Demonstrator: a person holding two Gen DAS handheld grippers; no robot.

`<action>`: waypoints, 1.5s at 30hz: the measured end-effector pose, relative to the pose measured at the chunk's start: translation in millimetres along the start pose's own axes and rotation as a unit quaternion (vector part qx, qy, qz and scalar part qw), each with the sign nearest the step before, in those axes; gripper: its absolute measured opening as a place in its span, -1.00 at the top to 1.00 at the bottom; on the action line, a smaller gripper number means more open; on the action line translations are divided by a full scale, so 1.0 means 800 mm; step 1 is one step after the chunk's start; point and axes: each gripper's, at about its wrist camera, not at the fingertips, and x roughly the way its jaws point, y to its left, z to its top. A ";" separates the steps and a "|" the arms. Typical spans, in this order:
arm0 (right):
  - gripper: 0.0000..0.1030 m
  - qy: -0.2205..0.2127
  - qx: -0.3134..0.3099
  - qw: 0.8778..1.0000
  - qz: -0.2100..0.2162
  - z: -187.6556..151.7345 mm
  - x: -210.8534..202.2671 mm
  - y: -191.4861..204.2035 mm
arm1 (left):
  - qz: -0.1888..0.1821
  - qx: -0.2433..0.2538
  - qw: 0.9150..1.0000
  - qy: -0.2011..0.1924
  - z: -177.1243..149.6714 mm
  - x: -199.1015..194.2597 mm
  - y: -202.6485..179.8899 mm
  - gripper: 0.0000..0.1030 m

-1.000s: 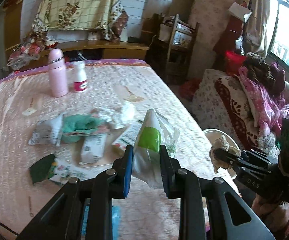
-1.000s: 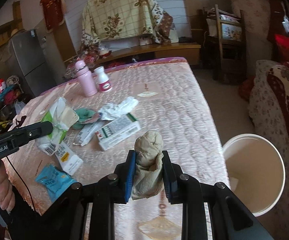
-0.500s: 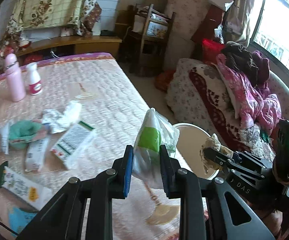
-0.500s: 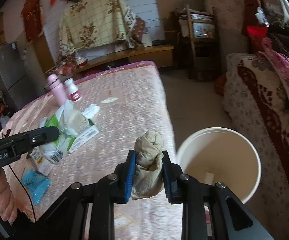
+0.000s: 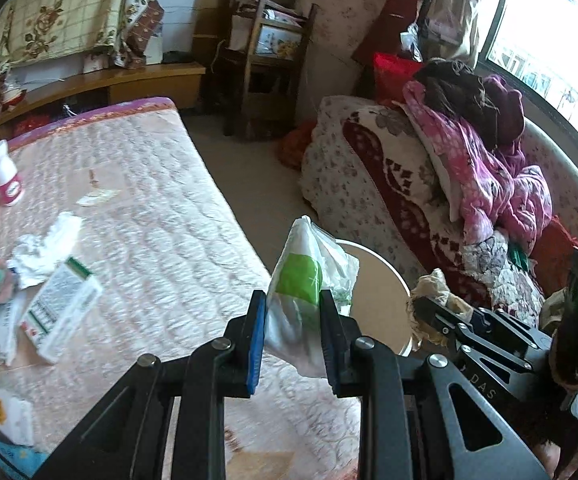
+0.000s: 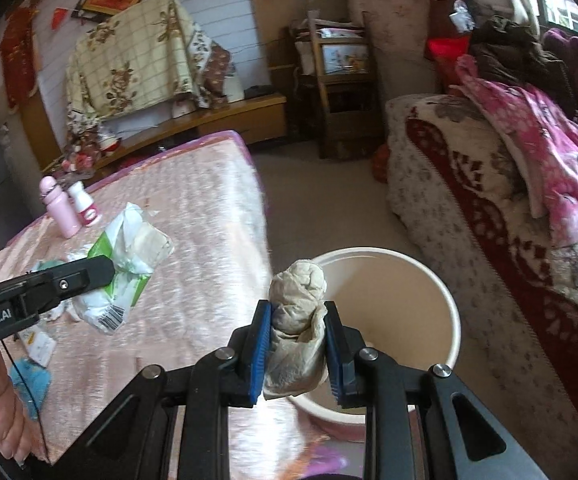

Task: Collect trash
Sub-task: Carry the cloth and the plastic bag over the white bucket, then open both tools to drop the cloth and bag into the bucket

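Note:
My left gripper (image 5: pixel 292 336) is shut on a white and green plastic wrapper (image 5: pixel 303 280), held over the table's right edge beside the cream waste bin (image 5: pixel 385 280). The wrapper also shows in the right wrist view (image 6: pixel 129 256). My right gripper (image 6: pixel 297 344) is shut on a crumpled beige tissue (image 6: pixel 297 304), held just in front of the bin's near rim (image 6: pixel 449 312). In the left wrist view the right gripper (image 5: pixel 421 308) with its tissue (image 5: pixel 433 284) sits at the bin's right side. More trash lies on the pink table (image 5: pixel 149 200): a white box (image 5: pixel 61 312), crumpled white paper (image 5: pixel 45 244).
A pink bottle (image 6: pixel 59 208) and a small white bottle (image 6: pixel 85 204) stand at the table's far left. A sofa with piled clothes (image 6: pixel 529 152) runs along the right. A wooden chair (image 6: pixel 345 92) stands behind. A blue packet (image 6: pixel 29 380) lies near the table's front.
Both grippers have swung right, from over the table toward the bin, each still holding its trash. The bin is now closer and larger in both views.

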 end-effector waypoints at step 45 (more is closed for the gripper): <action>-0.52 0.035 0.081 0.995 -0.049 -0.018 0.061 -0.081 | 0.008 -0.015 0.999 0.043 -0.010 0.076 -0.016 -0.18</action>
